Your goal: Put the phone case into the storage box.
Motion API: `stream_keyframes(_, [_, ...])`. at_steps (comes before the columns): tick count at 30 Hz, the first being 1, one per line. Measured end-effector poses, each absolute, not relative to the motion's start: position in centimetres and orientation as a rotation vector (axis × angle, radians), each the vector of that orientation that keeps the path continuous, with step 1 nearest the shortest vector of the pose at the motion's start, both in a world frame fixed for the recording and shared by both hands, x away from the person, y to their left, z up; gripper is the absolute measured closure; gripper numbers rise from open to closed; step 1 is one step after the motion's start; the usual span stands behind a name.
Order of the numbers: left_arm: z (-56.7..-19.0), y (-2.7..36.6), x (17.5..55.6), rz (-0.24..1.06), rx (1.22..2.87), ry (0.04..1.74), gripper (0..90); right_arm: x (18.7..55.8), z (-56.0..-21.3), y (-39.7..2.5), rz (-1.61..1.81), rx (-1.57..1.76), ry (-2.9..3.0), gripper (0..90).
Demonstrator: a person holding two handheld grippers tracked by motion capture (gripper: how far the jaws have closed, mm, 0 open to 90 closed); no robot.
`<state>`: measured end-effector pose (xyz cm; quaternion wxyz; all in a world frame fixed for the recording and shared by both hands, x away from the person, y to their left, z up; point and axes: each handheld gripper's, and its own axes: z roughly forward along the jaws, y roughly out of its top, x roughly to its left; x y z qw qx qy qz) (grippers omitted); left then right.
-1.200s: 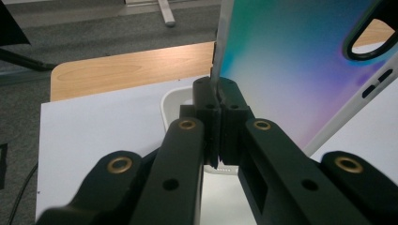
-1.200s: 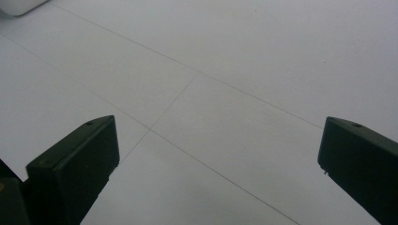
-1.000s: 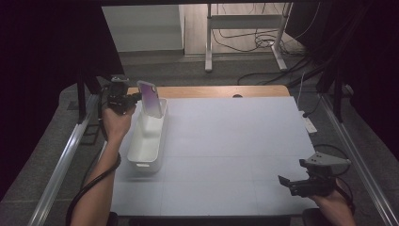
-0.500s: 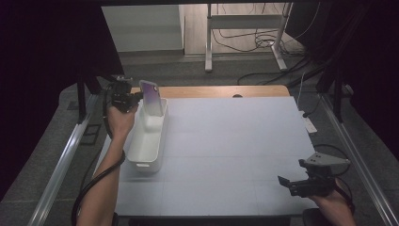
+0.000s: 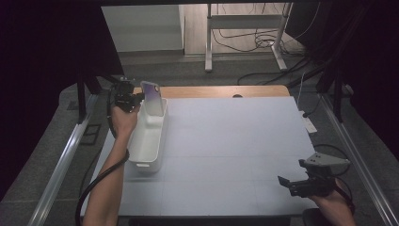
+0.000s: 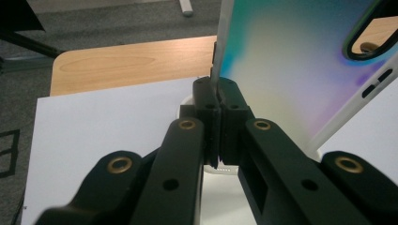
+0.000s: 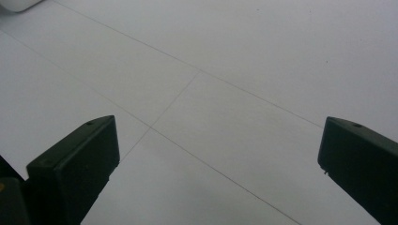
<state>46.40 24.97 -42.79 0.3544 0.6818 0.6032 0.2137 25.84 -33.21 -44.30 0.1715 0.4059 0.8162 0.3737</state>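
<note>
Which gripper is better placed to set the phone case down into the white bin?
The left gripper. Its jaws are shut on the edge of the phone case, held upright over the far end of the white bin. The right gripper is open over bare table at the near right corner.

A bin point(image 5: 147, 143) lies lengthwise along the table's point(image 5: 235, 141) left edge. A phone case point(image 5: 153, 98) stands upright over the bin's far end, near the far left corner, with the left gripper point(image 5: 136, 98) just left of it. The right gripper point(image 5: 285, 182) sits at the near right corner, well apart from the bin.
</note>
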Motion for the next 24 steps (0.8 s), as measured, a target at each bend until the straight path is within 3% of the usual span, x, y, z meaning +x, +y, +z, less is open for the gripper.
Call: stream_keyframes(24, [-45.4, 24.6, 47.9, 0.539, 1.791, 1.632, 87.8, 25.9, -44.4, -33.1, 1.054, 1.15, 2.334, 0.0])
